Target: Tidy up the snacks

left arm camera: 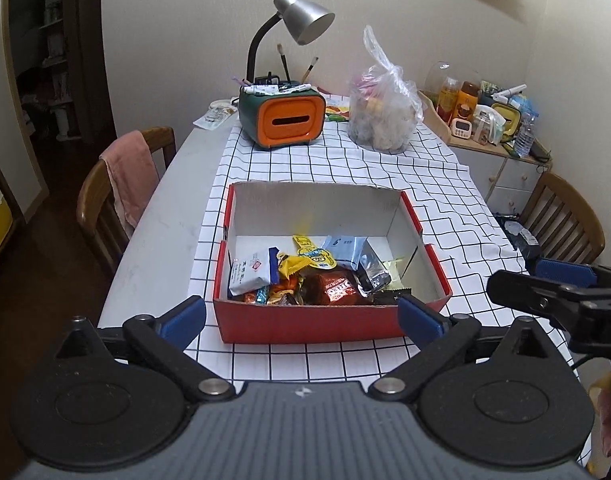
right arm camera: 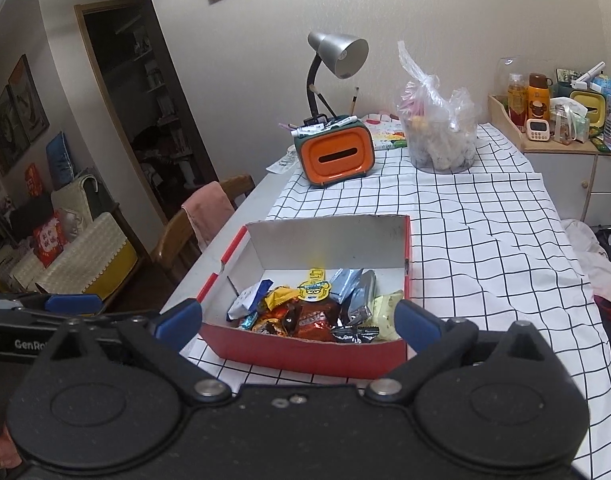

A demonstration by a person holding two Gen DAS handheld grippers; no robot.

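A red cardboard box [left arm camera: 305, 322] with a white inside sits on the checked tablecloth; it also shows in the right wrist view [right arm camera: 301, 354]. Several wrapped snacks [left arm camera: 305, 276] lie piled at its near end, among them a brown Oreo pack [left arm camera: 337, 288] and a white pack [left arm camera: 251, 272]; the pile shows in the right wrist view too [right arm camera: 317, 312]. My left gripper [left arm camera: 303, 318] is open and empty, just short of the box's near wall. My right gripper [right arm camera: 299, 326] is open and empty, also at the near wall.
An orange and green pen holder [left arm camera: 289, 120] with a silver desk lamp [left arm camera: 301, 16] stands at the far end, beside a clear plastic bag [left arm camera: 383, 112] of snacks. Wooden chairs [left arm camera: 105, 200] stand on both sides. A cluttered cabinet [left arm camera: 497, 148] is at the far right.
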